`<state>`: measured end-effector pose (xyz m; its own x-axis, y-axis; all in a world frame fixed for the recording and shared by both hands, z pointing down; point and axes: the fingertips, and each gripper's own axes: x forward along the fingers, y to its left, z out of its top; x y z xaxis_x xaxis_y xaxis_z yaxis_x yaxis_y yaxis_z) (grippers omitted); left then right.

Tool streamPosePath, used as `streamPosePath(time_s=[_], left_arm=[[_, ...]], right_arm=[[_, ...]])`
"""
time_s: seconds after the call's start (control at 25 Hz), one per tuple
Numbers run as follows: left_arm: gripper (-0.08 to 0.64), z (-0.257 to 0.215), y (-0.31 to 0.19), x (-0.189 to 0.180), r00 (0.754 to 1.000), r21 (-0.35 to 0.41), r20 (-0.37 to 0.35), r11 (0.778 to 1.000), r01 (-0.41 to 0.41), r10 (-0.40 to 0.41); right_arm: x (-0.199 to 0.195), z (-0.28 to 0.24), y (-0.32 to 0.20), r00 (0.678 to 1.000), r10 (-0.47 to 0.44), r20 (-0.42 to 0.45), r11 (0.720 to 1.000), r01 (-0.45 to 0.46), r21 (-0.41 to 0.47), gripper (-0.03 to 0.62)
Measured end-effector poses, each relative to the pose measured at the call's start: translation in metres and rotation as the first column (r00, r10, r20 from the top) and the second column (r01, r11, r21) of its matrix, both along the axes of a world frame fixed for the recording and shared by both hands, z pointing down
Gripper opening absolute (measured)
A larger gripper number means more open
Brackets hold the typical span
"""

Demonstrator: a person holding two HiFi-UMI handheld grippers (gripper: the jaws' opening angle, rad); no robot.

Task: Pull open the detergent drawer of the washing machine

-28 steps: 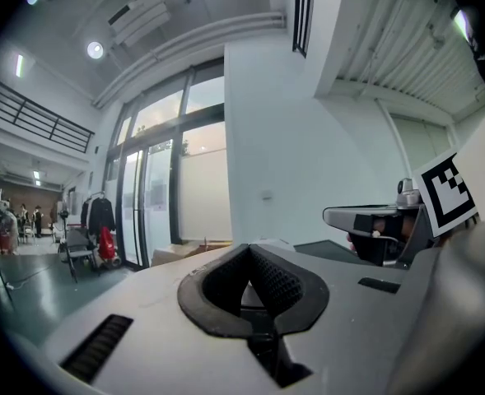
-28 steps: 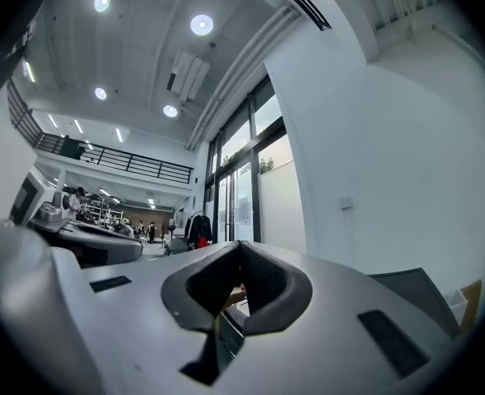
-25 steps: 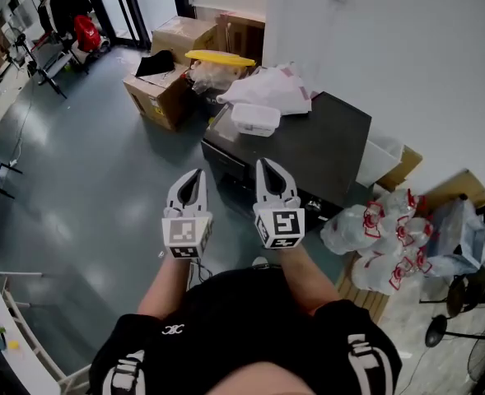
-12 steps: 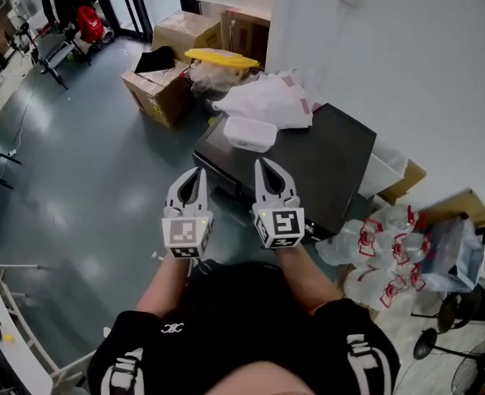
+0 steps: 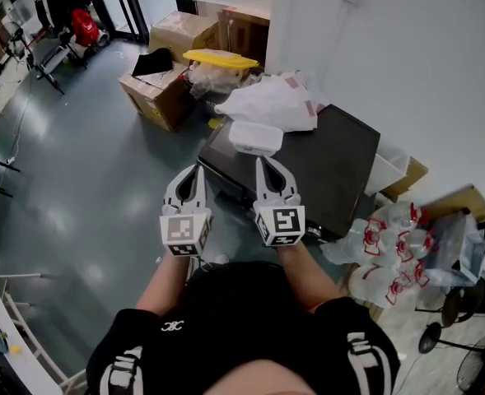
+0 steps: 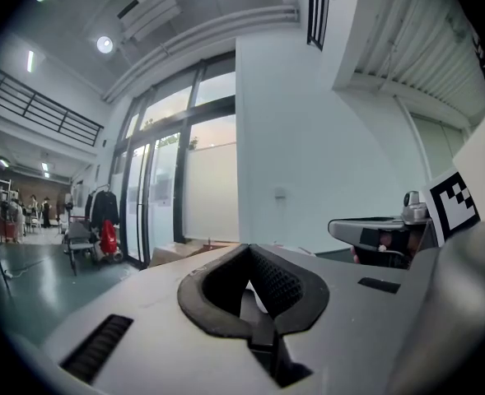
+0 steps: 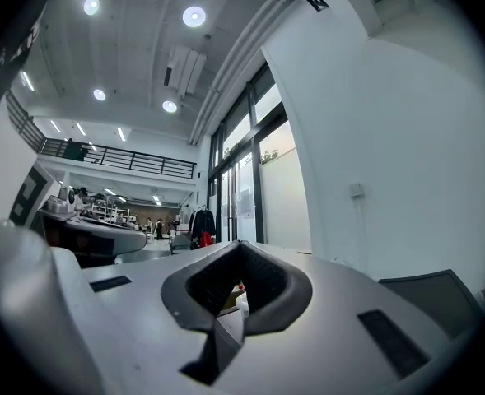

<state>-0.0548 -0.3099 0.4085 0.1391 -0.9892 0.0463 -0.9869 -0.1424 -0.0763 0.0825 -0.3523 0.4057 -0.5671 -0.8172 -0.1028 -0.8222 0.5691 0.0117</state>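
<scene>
The washing machine (image 5: 324, 171), dark-topped, is seen against the white wall, ahead of and below both claws. Its detergent drawer cannot be picked out on the steeply viewed front. The right claw (image 5: 263, 163) is held before the machine's near edge, and the left claw (image 5: 196, 169) beside it, over the floor. Both are pressed together on nothing. A white lidded container (image 5: 255, 137) is set on the machine's top. Red print on the clear bags (image 5: 382, 245) is too small to be read.
</scene>
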Motion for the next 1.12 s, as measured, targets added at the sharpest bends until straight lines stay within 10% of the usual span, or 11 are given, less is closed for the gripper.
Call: streamPosePath(time_s=[0.28,0.4,0.48,0.76,0.92,1.12], left_arm=[[0.02,0.003,-0.012,0.003,0.995,0.003,-0.013,0.995,-0.096,0.096],[0.281,0.009,-0.019,0.01,0.982,-0.02,-0.04,0.982,-0.185,0.184],[0.33,0.012,-0.021,0.01,0.979,-0.027,-0.019,0.979,-0.202,0.202],[0.347,0.017,-0.025,0.002,0.981,-0.033,0.007,0.981,-0.191,0.191],[0.347,0.024,-0.026,-0.007,0.959,-0.043,-0.18,0.972,-0.231,0.22],[0.347,0.043,-0.024,-0.021,0.831,-0.034,-0.497,0.951,-0.306,0.249]], right_arm=[[-0.002,0.006,-0.006,1.0,0.014,-0.017,1.0,-0.014,-0.011,0.002],[-0.003,0.008,-0.008,1.0,0.017,-0.023,1.0,-0.018,-0.015,0.002],[-0.004,0.009,-0.009,1.0,0.018,-0.025,1.0,-0.018,-0.016,0.002],[-0.005,0.009,-0.01,0.999,0.019,-0.027,1.0,-0.019,-0.016,0.002],[-0.004,0.013,-0.008,0.999,0.019,-0.03,0.999,-0.02,-0.027,0.002],[-0.003,0.02,-0.005,0.999,0.016,-0.028,0.998,-0.017,-0.056,0.002]])
